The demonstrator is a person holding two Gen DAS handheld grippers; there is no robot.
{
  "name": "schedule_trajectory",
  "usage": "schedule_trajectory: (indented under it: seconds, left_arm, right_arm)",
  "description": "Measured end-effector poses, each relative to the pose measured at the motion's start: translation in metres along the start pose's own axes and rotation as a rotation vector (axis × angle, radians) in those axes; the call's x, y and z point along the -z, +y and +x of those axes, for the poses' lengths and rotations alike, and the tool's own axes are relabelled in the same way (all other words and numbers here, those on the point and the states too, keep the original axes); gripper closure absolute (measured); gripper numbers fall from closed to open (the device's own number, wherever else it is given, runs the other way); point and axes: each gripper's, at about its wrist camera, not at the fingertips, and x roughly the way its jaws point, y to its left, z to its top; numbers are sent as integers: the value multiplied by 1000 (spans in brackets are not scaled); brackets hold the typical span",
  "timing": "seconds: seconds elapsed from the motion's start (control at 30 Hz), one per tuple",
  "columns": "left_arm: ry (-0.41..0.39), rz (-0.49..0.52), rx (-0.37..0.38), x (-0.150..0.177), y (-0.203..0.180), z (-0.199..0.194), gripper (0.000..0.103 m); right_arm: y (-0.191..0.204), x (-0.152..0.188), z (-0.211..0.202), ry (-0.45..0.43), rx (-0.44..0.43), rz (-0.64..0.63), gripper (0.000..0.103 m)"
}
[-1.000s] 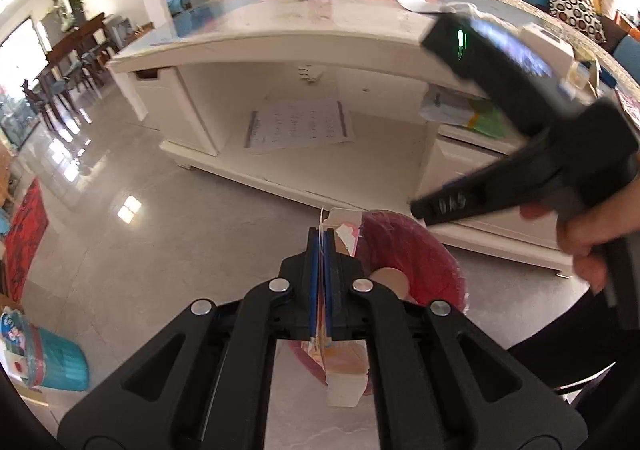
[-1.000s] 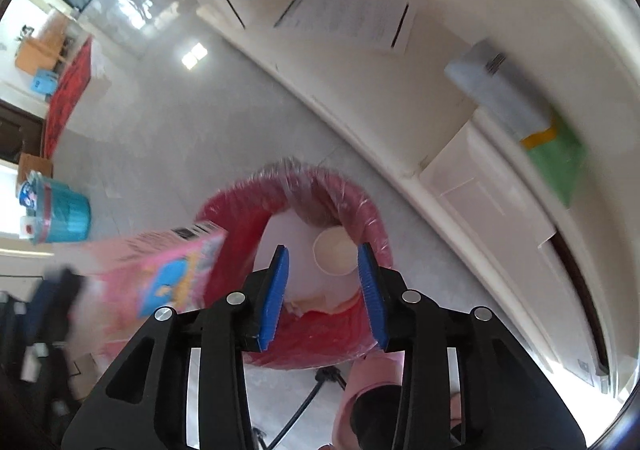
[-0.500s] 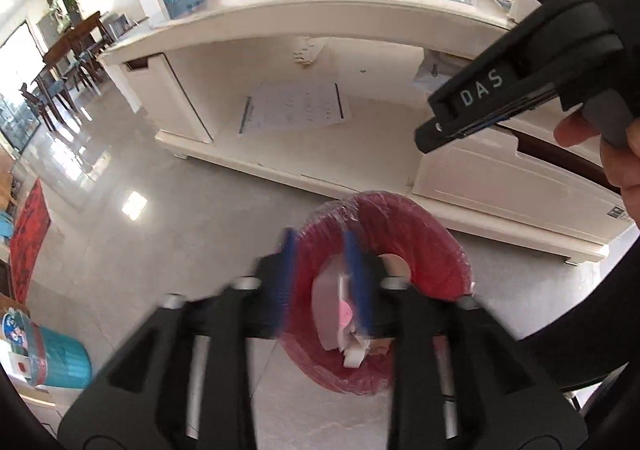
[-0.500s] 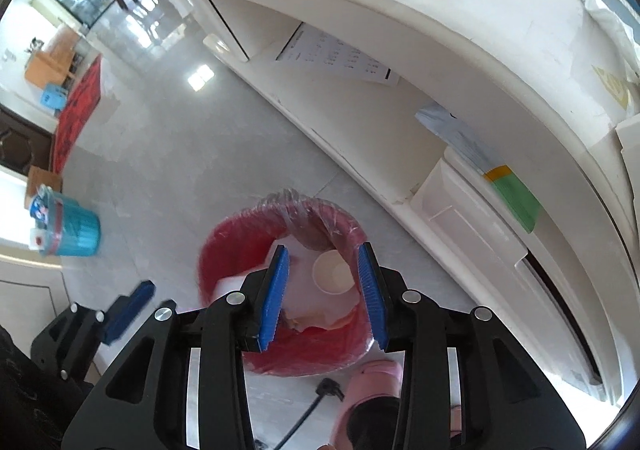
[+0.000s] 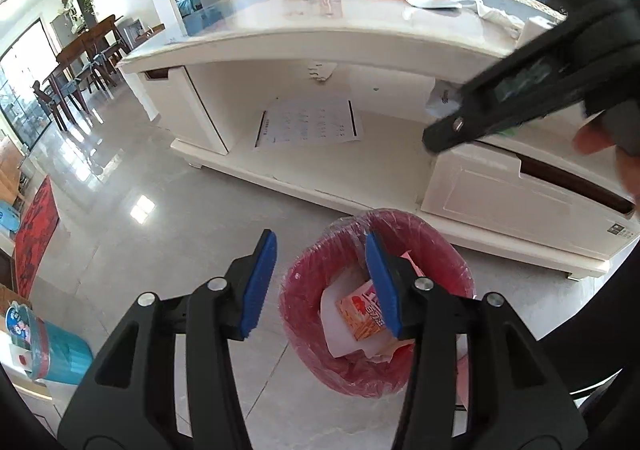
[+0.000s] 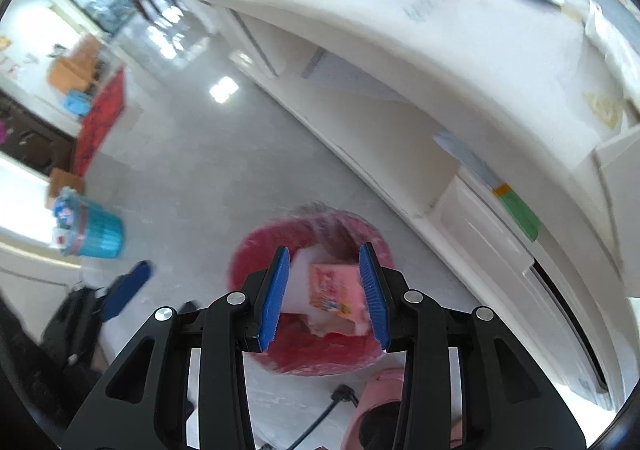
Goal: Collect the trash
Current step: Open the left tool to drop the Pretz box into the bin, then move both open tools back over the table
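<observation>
1. Left hand-held gripper point(image 5: 320, 282) opening, nothing between the pads, above red bin point(image 5: 440, 234).
2. Right hand-held gripper point(image 6: 324, 290) released, empty.
3. Pink carton point(image 5: 362, 314) inside bin: probably light, crushable; grasp by flat sides.

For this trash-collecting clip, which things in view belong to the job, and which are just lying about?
Part of the job:
- red bin, lined with clear film
- pink carton lying inside it
- left gripper, jaws opening, nothing between them
- right gripper, open and empty

Just lying about:
- printed sheet on the cabinet's lower shelf
- teal bucket on the floor
- red mat
</observation>
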Motion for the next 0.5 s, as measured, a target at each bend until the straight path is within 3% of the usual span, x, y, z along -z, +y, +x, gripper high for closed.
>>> schedule_trajectory:
  seconds: [0.3, 0.4, 0.5]
  left_arm:
    - [-46, 0, -7, -21, -5, -20, 36]
    - [-88, 34, -3, -35, -16, -32, 29]
    - [-126, 53, 19, -50, -28, -45, 28]
  right_arm:
    - [-17, 2, -114, -210, -166, -48, 64]
    - [-46, 5, -155, -287, -135, -15, 58]
    - [-84, 12, -188, -339, -64, 38, 54]
